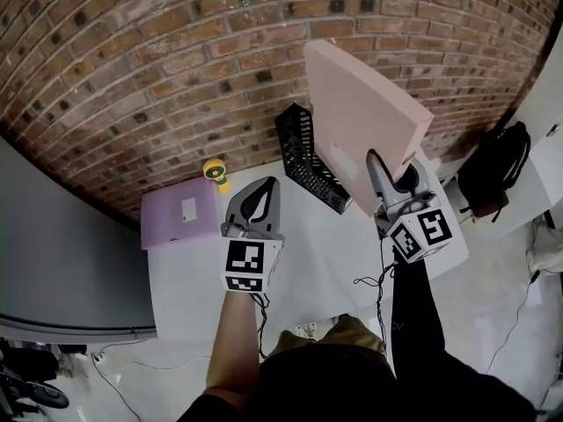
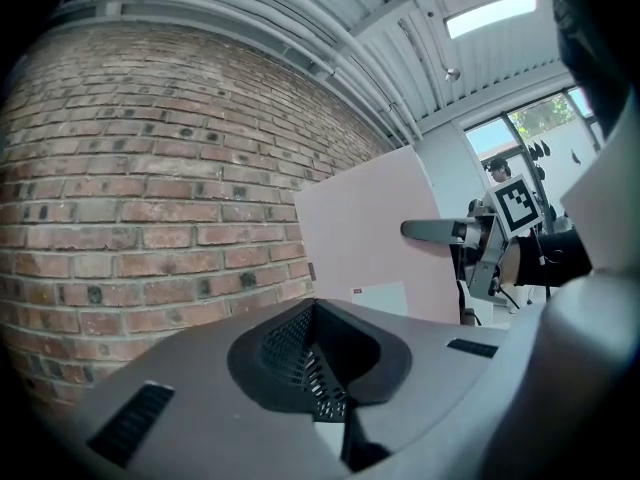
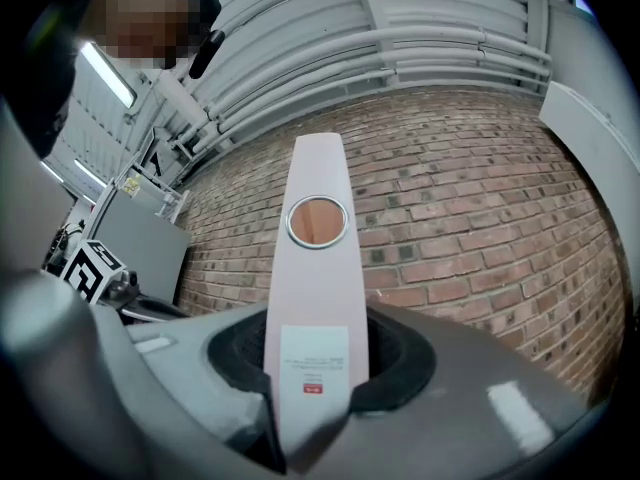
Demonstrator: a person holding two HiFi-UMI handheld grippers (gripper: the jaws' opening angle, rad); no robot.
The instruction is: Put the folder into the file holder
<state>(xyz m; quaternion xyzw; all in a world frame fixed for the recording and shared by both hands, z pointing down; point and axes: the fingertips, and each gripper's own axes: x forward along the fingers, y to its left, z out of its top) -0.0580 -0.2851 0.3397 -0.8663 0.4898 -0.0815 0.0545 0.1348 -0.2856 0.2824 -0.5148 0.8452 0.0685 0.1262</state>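
The pink folder [image 1: 365,117] is standing upright in the air, lifted off the table and rising just to the right of the black mesh file holder [image 1: 308,161], not inside it. Whether its lower corner is touching the holder cannot be told. The right gripper [image 1: 380,176] is clamping the folder by its spine. In the right gripper view the jaws are pressing on both sides of the spine, just below its ring hole, and are standing partly apart around its thickness. The left gripper [image 1: 255,202] is hovering in front of the file holder and to its left. Its jaws are meeting at the tips and carrying nothing. The file holder is resting on a white table [image 1: 325,253], lying slantwise. Left of the holder a purple folder [image 1: 179,216] is lying flat, and a small yellow object [image 1: 214,170] is sitting between the two. Behind the holder a brick wall [image 1: 158,60] is filling the background. Well to the holder's right, a black backpack [image 1: 493,170] is lying off the table.
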